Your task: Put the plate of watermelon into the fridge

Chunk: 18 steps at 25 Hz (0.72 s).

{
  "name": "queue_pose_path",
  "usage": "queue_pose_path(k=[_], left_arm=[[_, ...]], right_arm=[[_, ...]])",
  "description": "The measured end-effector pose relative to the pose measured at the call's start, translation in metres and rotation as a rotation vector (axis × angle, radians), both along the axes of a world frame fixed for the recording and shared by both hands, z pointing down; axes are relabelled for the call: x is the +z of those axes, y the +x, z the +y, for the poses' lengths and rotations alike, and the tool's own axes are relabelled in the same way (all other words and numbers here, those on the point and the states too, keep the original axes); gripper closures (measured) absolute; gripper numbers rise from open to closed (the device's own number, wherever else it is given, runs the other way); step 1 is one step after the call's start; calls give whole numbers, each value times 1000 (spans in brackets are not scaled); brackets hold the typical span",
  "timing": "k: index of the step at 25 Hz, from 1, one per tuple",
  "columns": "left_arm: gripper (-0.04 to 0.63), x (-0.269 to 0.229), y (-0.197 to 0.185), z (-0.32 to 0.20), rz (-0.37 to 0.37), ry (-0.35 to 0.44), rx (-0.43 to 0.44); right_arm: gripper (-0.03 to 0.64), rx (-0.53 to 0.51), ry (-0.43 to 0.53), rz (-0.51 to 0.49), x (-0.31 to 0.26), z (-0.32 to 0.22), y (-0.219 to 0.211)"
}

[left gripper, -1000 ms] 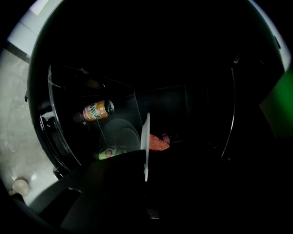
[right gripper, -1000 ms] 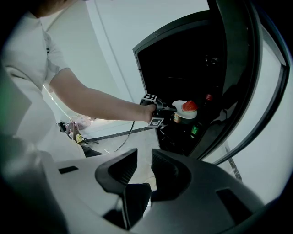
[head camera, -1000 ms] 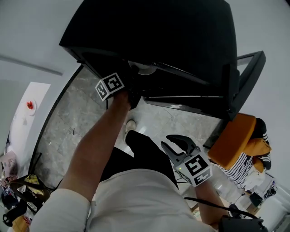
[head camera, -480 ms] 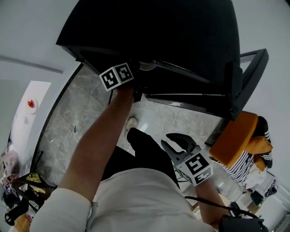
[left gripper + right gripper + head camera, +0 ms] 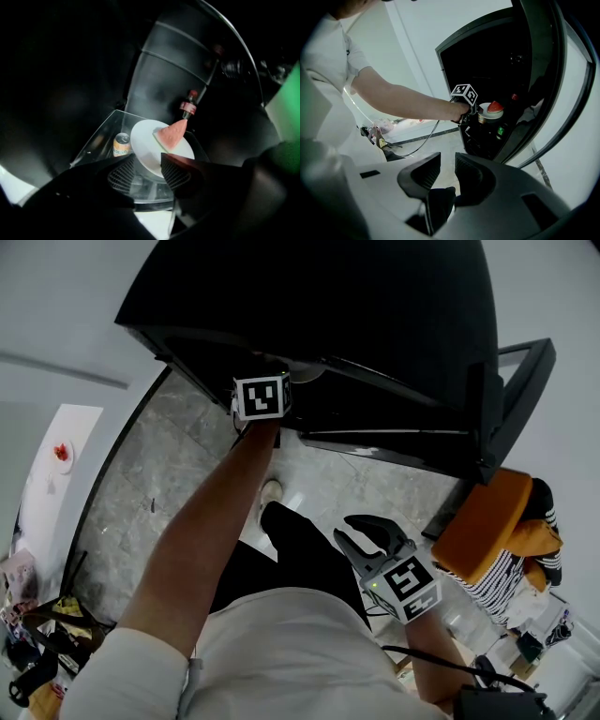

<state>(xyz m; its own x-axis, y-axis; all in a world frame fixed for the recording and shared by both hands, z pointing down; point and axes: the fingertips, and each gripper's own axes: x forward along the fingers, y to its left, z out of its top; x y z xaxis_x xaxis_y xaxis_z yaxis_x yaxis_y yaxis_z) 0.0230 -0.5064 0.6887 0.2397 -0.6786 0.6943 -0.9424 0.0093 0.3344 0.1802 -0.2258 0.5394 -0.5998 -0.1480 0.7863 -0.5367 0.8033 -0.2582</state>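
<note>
A white plate (image 5: 145, 140) with a watermelon wedge (image 5: 171, 135) rests on a glass shelf (image 5: 101, 136) inside the dark fridge (image 5: 328, 315). My left gripper (image 5: 147, 166) reaches into the fridge. Its jaws are opening, and the plate's near rim lies between them with a gap at each pad. In the head view only its marker cube (image 5: 262, 397) shows at the fridge mouth. The right gripper view shows the plate (image 5: 490, 112) just past that cube (image 5: 464, 94). My right gripper (image 5: 361, 538) hangs low by my hip, open and holding nothing.
A drink can (image 5: 122, 144) stands under the shelf, and a red-capped bottle (image 5: 188, 105) stands behind the plate. The fridge door (image 5: 511, 399) is swung open at the right. An orange seat (image 5: 487, 526) with a person in stripes is beside it. A white table (image 5: 56, 465) is far left.
My left gripper has moved right and further into the fridge, its cube turning to face the camera. The right gripper has stayed put.
</note>
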Motion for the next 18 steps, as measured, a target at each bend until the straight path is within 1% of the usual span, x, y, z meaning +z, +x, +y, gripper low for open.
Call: queue_pose_path(k=[2, 4, 5, 10, 14, 18], left_arm=[[422, 2, -1, 1, -50, -5, 14], [379, 7, -1, 2, -85, 3, 32], [380, 9, 0, 2, -95, 9, 39], [380, 2, -2, 17, -110, 17, 71], [380, -10, 3, 34, -97, 35, 122], [380, -31, -2, 60, -95, 58, 173]], right_arm=[[512, 3, 2, 0, 0, 0, 0], [512, 5, 4, -1, -1, 1, 0], [512, 6, 6, -2, -1, 1, 0], [512, 13, 13, -7, -3, 6, -4], [512, 25, 32, -15, -9, 10, -10], [512, 49, 53, -33, -16, 24, -26]])
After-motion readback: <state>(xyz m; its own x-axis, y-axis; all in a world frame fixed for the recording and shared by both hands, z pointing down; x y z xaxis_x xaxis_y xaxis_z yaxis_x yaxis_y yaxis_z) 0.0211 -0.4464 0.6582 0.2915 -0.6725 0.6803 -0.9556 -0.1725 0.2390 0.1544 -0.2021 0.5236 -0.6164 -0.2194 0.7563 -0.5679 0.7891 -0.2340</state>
